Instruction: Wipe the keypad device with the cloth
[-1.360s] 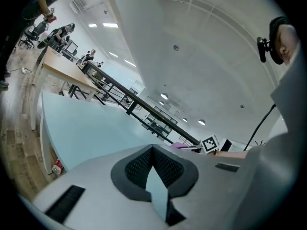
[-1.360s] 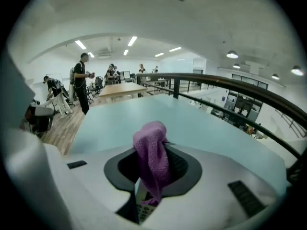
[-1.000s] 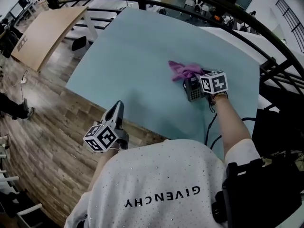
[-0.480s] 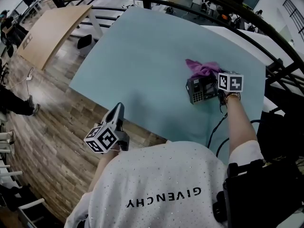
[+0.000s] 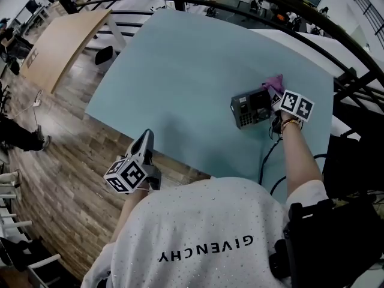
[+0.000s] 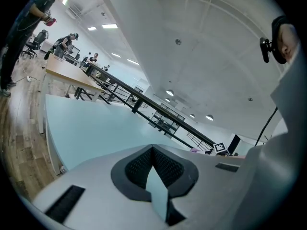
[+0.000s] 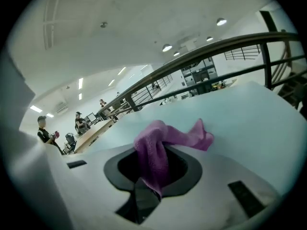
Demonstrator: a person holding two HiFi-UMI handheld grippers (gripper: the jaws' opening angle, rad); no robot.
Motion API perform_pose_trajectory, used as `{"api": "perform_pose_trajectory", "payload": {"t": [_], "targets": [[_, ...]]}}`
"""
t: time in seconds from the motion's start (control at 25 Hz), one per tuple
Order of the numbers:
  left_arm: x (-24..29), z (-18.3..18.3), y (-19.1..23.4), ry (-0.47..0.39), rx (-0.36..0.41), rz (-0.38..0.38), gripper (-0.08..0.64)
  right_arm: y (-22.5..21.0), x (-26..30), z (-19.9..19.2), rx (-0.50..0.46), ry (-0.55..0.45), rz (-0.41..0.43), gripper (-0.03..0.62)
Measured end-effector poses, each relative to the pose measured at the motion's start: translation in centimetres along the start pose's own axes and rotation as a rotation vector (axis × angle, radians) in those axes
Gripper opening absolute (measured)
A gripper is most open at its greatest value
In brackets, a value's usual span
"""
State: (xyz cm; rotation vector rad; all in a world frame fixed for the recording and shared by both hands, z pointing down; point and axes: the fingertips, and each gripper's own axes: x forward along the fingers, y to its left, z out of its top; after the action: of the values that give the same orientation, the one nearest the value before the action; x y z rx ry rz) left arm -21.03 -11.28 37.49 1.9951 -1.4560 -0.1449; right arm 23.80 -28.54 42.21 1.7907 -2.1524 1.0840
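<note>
Clamping the cloth (image 5: pixel 274 83) tight, the right hand-held gripper (image 5: pixel 277 96) had its jaws shut on a bunched fold, and a loose purple tail flopped forward past the tips. It sat at the far right corner of the keypad device (image 5: pixel 251 109), which lay flat and keys-up on the pale blue worktop (image 5: pixel 180 65). The cloth was just beside that corner, though whether it touched the casing I couldn't tell. The left hand-held gripper (image 5: pixel 146 140) hung well apart at the near edge of the worktop, jaws drawn together with nothing between them. That cloth looked soft, light and limp, so it would likely drag and crumple rather than push, and the grip by a fold seemed the right one. The device looked like a small, stiff plastic box, probably light enough to skate on the smooth top under a wipe. Steadying it by a side wall, not the keys, would be my call.
</note>
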Motion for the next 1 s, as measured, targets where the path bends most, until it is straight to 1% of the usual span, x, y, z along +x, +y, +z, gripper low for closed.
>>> {"api": "perform_pose_trajectory", "payload": {"t": [0.08, 0.16, 0.36, 0.48, 0.56, 0.68, 0.72, 0.8, 0.88, 1.0], "targets": [[0.3, -0.2, -0.6, 0.007, 0.004, -0.016, 0.005, -0.2, -0.3, -0.8, 0.050, -0.011, 0.008, 0.081], [0.4, -0.3, -0.8, 0.007, 0.008, -0.025, 0.005, -1.0, -0.7, -1.7, 0.109, -0.012, -0.002, 0.081], [0.1, -0.8, -1.2, 0.016, 0.011, -0.042, 0.005, -4.1, -2.2, -6.1, 0.160, 0.076, -0.094, 0.081], [-0.3, -0.3, -0.5, 0.009, 0.006, -0.037, 0.005, -4.9, -3.1, -8.1, 0.237, 0.083, -0.114, 0.081], [-0.5, 0.1, -0.1, 0.004, 0.002, -0.036, 0.005, -5.5, -3.6, -9.5, 0.262, 0.101, -0.142, 0.081], [-0.2, 0.2, -0.7, 0.004, 0.013, -0.065, 0.005, -6.8, -5.2, -12.1, 0.227, 0.183, -0.210, 0.081], [0.0, 0.3, -1.1, 0.007, 0.020, -0.082, 0.005, -7.0, -5.8, -12.7, 0.211, 0.206, -0.216, 0.080], [0.5, 0.5, -2.1, 0.016, 0.034, -0.124, 0.005, -6.3, -7.0, -12.8, 0.177, 0.220, -0.186, 0.078], [1.1, 0.3, -3.1, 0.035, 0.044, -0.164, 0.005, -4.7, -8.4, -11.5, 0.125, 0.182, -0.130, 0.078], [1.6, -0.4, -4.2, 0.062, 0.054, -0.201, 0.005, -0.8, -11.2, -8.4, 0.036, 0.043, -0.042, 0.075]]}}
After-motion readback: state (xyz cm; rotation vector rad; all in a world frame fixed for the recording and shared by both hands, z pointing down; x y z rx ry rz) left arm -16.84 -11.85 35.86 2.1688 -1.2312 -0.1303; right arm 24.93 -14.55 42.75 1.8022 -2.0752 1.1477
